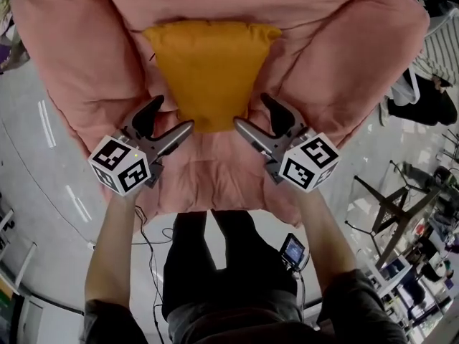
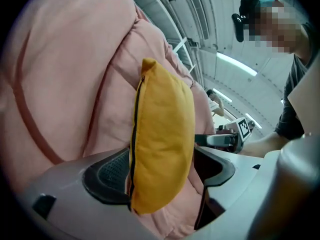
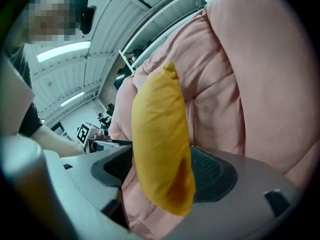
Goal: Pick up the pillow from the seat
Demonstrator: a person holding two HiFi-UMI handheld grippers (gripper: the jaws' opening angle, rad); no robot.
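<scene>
A mustard-yellow pillow (image 1: 208,70) leans against the backrest of a puffy pink armchair (image 1: 344,56), its lower edge on the seat. My left gripper (image 1: 172,117) is at the pillow's lower left corner and my right gripper (image 1: 252,113) at its lower right corner. In the left gripper view the pillow (image 2: 162,149) stands edge-on between the wide jaws of the left gripper (image 2: 162,169), with a gap at the right pad (image 2: 215,166). The right gripper view shows the pillow (image 3: 160,144) likewise inside the open right gripper (image 3: 162,171). Neither gripper is pressing on it.
The armchair's thick arms (image 1: 79,63) flank the seat on both sides. My legs stand against the seat's front edge (image 1: 215,199). A cable (image 1: 147,242) hangs at the left. Black metal stands (image 1: 387,206) are on the grey floor to the right.
</scene>
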